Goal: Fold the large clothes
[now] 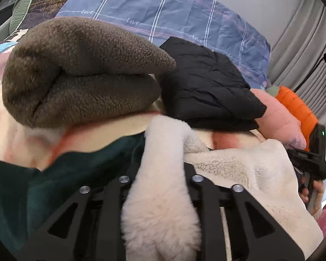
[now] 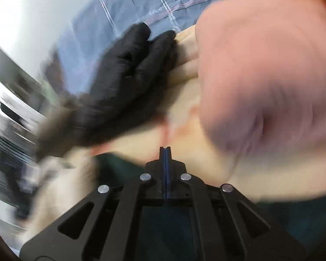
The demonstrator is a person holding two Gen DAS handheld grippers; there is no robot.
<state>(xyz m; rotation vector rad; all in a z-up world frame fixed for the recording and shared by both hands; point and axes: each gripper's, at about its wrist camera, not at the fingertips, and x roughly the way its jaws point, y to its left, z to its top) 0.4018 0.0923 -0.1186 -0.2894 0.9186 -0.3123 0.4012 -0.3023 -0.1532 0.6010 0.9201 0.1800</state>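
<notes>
A thick cream fleece garment (image 1: 163,195) fills the lower middle of the left wrist view, running from about 12 o'clock of the left gripper (image 1: 160,174) down between its black frame arms toward 6 o'clock. The fingers themselves are buried under the pile, so the tips cannot be seen; the fleece is bunched between them and they appear to pinch it. To the 9 o'clock side of the fleece lies a dark green garment (image 1: 60,174), touching it.

Beyond, at 11 o'clock, sits a folded brown fleece (image 1: 80,74), and just beside it at 1 o'clock a folded black garment (image 1: 206,82), the two touching. Both rest on a pale cream bed cover (image 1: 110,128) with reddish marks. Behind them a blue checked quilt (image 1: 163,8) printed with "love" is heaped against a grey curtain (image 1: 304,32). At 3 o'clock a pink cushion (image 1: 280,119) and an orange item (image 1: 297,106) lie together.

At the right edge of that view a hand (image 1: 315,193) grips the handle of the right gripper (image 2: 165,150). In the blurred right wrist view its fingers (image 2: 163,174) are pressed together with nothing between them, pointing at the cream cover, with the dark green cloth under the frame.
</notes>
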